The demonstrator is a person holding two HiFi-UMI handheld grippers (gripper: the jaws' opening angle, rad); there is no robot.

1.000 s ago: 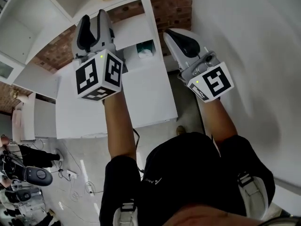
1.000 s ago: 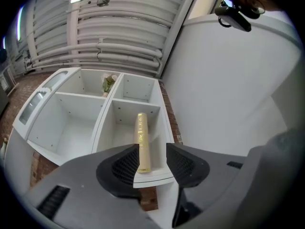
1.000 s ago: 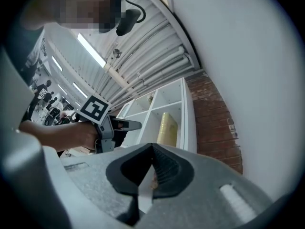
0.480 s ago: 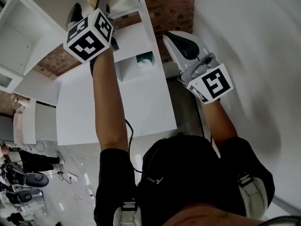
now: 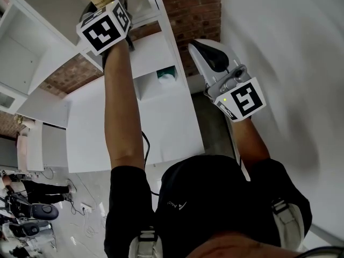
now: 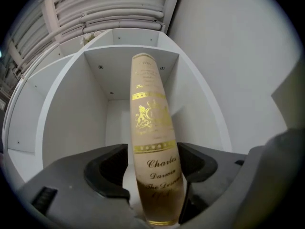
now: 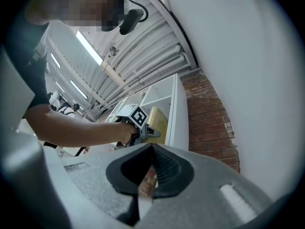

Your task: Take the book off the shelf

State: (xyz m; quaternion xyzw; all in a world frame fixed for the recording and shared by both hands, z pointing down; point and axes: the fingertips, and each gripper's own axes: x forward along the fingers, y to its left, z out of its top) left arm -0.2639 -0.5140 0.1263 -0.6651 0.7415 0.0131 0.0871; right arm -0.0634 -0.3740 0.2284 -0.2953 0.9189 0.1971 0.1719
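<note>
On the shelf point(image 6: 71, 118), your left claw point(image 6: 155, 175) straddled the Darwin book point(image 6: 148, 113), released; an off-centre clamp could've toppled it.

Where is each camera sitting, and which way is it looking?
Head view: on the person's head, facing steeply down; shows both arms, the left tongs at the white shelf, and the right tongs.
Left gripper view: on the left tongs, facing into a shelf compartment; its open jaws stand either side of the tan book.
Right gripper view: on the right tongs, facing the shelf and brick wall; shows its shut jaws and the person's left arm.
Shared: head and right gripper views both show the left tongs at the book.
</note>
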